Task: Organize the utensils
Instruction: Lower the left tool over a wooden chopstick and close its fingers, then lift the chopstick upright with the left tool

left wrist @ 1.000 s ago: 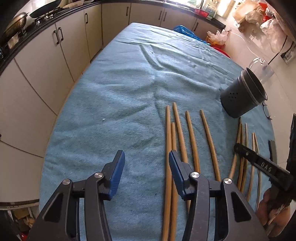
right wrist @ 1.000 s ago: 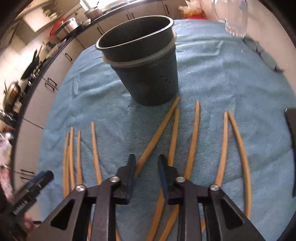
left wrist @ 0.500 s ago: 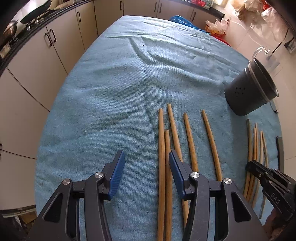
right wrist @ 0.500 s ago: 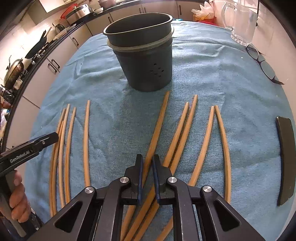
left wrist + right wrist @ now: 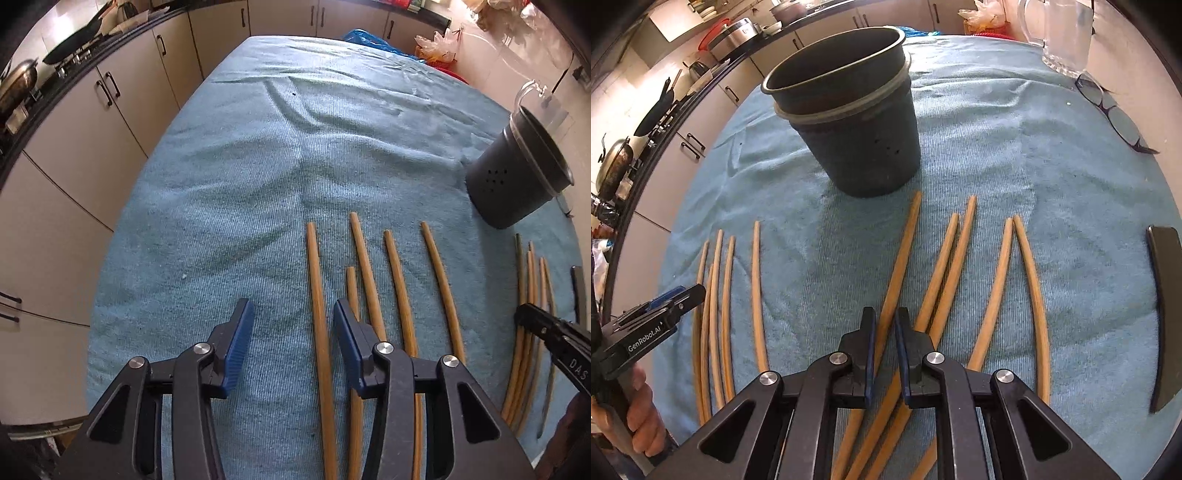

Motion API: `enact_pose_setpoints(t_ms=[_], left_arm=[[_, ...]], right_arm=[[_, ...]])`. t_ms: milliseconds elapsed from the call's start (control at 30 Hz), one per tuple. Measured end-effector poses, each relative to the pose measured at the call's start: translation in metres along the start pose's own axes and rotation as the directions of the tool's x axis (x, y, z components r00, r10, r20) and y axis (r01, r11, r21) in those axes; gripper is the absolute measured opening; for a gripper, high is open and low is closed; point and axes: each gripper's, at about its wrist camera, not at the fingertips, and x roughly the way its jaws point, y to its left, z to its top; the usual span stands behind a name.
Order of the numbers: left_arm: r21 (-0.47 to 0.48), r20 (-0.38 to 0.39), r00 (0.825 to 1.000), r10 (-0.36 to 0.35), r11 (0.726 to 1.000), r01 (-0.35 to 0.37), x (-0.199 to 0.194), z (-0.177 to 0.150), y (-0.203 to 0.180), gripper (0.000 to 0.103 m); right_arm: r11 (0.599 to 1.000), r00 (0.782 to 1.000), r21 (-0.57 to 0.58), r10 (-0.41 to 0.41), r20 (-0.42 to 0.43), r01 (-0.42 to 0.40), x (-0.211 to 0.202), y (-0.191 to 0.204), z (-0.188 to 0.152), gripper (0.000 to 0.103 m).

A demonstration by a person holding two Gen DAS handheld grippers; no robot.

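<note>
Several wooden chopsticks lie on a blue towel [image 5: 258, 177] in two groups. A dark grey utensil holder [image 5: 849, 125] stands upright behind them; it also shows in the left wrist view [image 5: 517, 177]. My left gripper [image 5: 291, 325] is open, with the leftmost chopstick [image 5: 317, 314] of the left group between its fingers. My right gripper [image 5: 885, 328] is nearly shut, its fingers on either side of one long chopstick [image 5: 897, 266] of the right group. That chopstick still rests on the towel.
A dark flat object [image 5: 1167, 306] lies on the towel at the right. Glasses [image 5: 1115, 114] and a clear jug [image 5: 1060, 33] are at the back right. Kitchen cabinets [image 5: 85, 122] and a counter with pans run along the left.
My right gripper has closed from half open to a narrow gap around one chopstick. My left gripper stays open and has drifted so a chopstick lies between its fingers.
</note>
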Motion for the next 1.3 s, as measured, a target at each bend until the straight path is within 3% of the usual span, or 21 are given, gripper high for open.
enact_pose_setpoints(t_ms=[67,100,133,300,467,700,900,933,1033,1133,1200,1300], left_arm=[[0.012,0.019,0.999,0.030,0.999,-0.030,0.000,0.000,-0.005,0.031],[0.015,0.026,0.999,0.031,0.999,-0.032,-0.001,-0.001,-0.006,0.013],[0.012,0.024,0.999,0.025,1.000,-0.025,-0.002,-0.001,-0.005,0.007],[-0.017,0.051,0.998,-0.045,0.999,0.046,-0.012,-0.008,0.006,0.006],[-0.027,0.152,0.983,-0.104,0.994,0.109,-0.046,-0.019,0.013,0.006],[-0.035,0.317,0.938,-0.143,0.986,0.162,-0.109,-0.036,0.009,0.006],[-0.021,0.408,0.900,-0.154,0.984,0.178,-0.150,-0.046,0.000,0.006],[-0.020,0.409,0.900,-0.153,0.984,0.176,-0.153,-0.046,-0.002,0.006],[-0.019,0.400,0.902,-0.160,0.983,0.183,-0.157,-0.044,-0.005,0.006],[-0.019,0.399,0.903,-0.156,0.984,0.178,-0.160,-0.045,-0.006,0.006],[-0.016,0.401,0.903,-0.155,0.984,0.177,-0.160,-0.047,-0.009,0.006],[-0.009,0.401,0.902,-0.158,0.984,0.176,-0.160,-0.048,-0.012,0.006]], right_arm=[[1.000,1.000,-0.014,-0.019,0.004,0.019,0.001,0.003,0.002,0.012],[0.999,1.000,-0.023,-0.027,0.007,0.027,0.001,0.005,0.002,0.012],[0.999,0.999,-0.029,-0.033,0.009,0.033,0.000,0.007,0.003,0.012],[1.000,0.999,-0.023,0.016,0.036,-0.015,-0.008,0.006,-0.004,0.010],[0.992,0.981,-0.018,0.122,0.153,-0.121,-0.046,-0.002,-0.021,0.010],[0.979,0.918,-0.068,0.204,0.339,-0.192,-0.107,-0.008,-0.044,0.009],[0.973,0.861,-0.109,0.231,0.454,-0.203,-0.139,-0.010,-0.060,0.009],[0.974,0.862,-0.118,0.225,0.454,-0.192,-0.140,-0.009,-0.061,0.009],[0.974,0.899,-0.112,0.227,0.374,-0.199,-0.125,-0.009,-0.054,0.009],[0.969,0.934,-0.078,0.246,0.258,-0.234,-0.097,-0.016,-0.039,0.022],[0.977,0.956,-0.026,0.211,0.205,-0.210,-0.076,-0.019,-0.029,0.024],[0.978,0.971,0.030,0.200,0.127,-0.206,-0.049,-0.026,-0.015,0.024]])
